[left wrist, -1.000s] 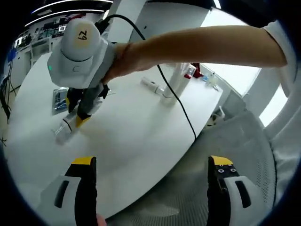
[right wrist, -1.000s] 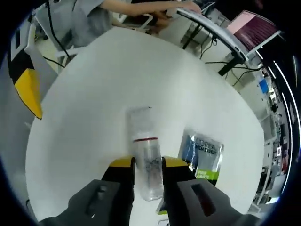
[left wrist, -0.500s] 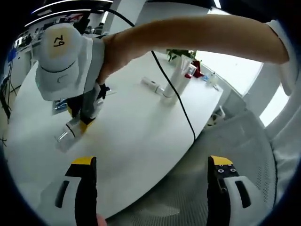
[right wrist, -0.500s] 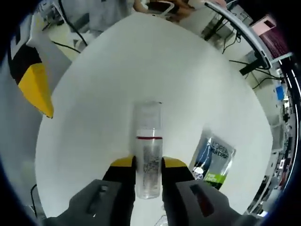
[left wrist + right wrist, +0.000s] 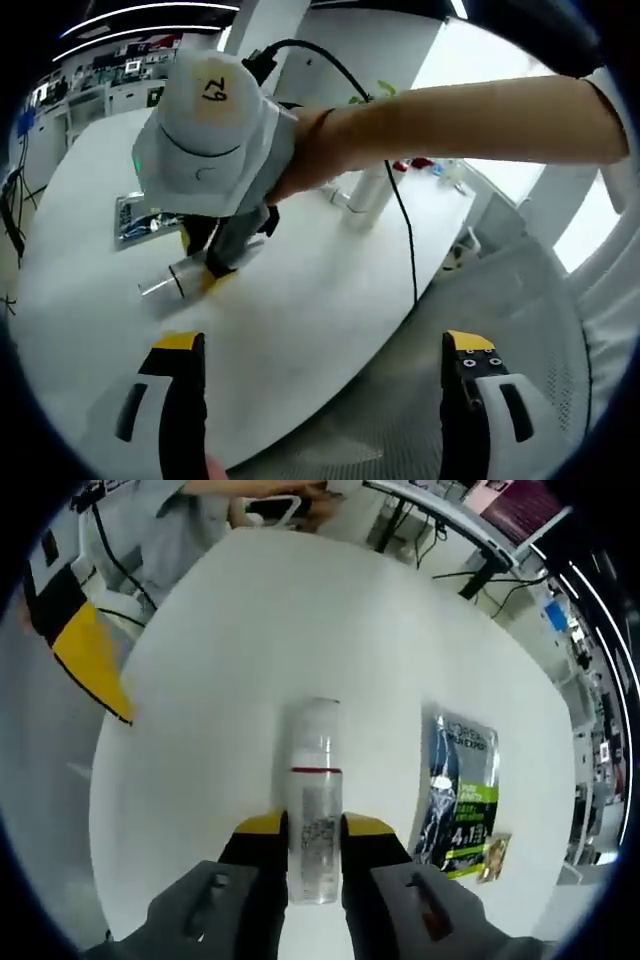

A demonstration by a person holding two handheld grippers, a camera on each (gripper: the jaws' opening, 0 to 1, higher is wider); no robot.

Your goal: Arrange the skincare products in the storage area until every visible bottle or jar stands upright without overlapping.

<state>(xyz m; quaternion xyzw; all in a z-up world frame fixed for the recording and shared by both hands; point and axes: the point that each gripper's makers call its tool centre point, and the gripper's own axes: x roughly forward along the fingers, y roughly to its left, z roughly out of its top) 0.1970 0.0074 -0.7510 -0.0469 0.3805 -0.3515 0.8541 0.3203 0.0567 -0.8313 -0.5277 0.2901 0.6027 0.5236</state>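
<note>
Clear bottle (image 5: 312, 810) in right tool (image 5: 312, 832), seemingly lifted

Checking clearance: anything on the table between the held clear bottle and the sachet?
Bare white table between clear bottle and sachet, per the right gripper view.

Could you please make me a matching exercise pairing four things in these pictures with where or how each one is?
Things:
1. clear bottle
2. sachet
3. left gripper
4. white tube

States:
A. lying flat on the table
B. open, holding nothing
C. clamped between the right gripper's jaws
D. standing upright at the table's far side

Pairs: 1-C, 2-A, 3-B, 4-D
</note>
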